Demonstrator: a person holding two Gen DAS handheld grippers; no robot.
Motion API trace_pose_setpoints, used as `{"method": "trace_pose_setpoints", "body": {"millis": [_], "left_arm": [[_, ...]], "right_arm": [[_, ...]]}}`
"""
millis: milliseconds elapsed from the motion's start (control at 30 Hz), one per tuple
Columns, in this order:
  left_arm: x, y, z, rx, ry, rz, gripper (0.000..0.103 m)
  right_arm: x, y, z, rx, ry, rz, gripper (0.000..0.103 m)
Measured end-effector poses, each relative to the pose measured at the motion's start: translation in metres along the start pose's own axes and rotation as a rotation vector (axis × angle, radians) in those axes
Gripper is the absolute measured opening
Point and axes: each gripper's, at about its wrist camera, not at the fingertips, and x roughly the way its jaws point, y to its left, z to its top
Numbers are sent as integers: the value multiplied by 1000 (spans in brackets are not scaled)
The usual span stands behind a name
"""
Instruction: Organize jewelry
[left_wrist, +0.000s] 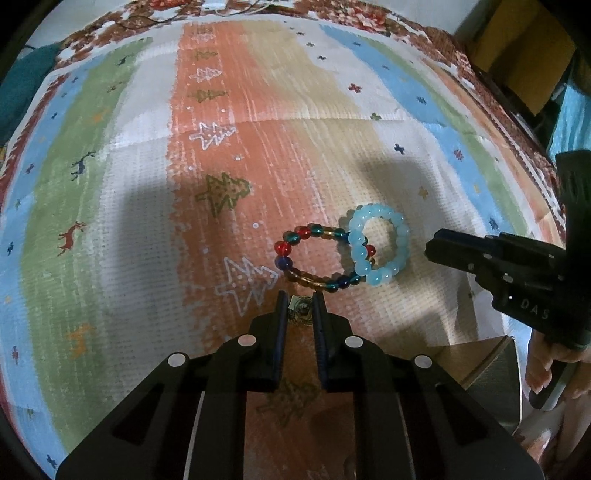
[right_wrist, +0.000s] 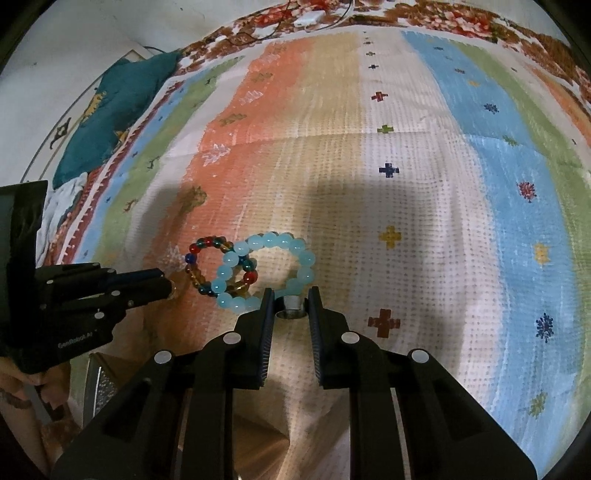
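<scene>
White raised letters "DAS" can be read on the black body of the right gripper (left_wrist: 428, 251) where it shows at the right edge of the left wrist view; the rest of that word is cut off. In the right wrist view the left gripper (right_wrist: 168, 282) carries small pale lettering reading roughly "GenRobot.AI" on its black body.

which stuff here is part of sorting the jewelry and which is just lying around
Job:
- blue bracelet
- multicolour bracelet, partly under the blue one
- small ornate piece in the left gripper
- silver ring in the right gripper

Lying about:
- striped mat
- teal cloth
- white cable
</scene>
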Motion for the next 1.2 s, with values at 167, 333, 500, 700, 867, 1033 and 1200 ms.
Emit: {"method": "trace_pose_setpoints", "body": {"millis": [167, 333, 500, 700, 867, 1033, 1200], "left_arm": [[-9, -3, -2, -6, -27, -9, 13], [-16, -7, -5, -8, -49, -18, 13], [-22, -10, -11, -8, -58, -39, 13], [-30, -16, -16, -10, -74, -41, 13], [-38, -17, -20, -22, -101, -37, 12], [-41, -16, -25, -27, -110, -21, 12], [-47, -18, -27, -25, -124, -28, 12]], "right_arm": [[-11, 5, -4, -16, -24, 4, 19], [-19, 12, -7, -34, -40, 0, 19], [-22, 15, -12, -33, -42, 7, 19], [-29, 21, -18, -53, -52, 13, 19], [-34, 27, -22, -68, -63, 7, 19], [-38, 29, -26, -76, -72, -4, 19], [-45, 34, -30, -97, -90, -19, 19]]}}
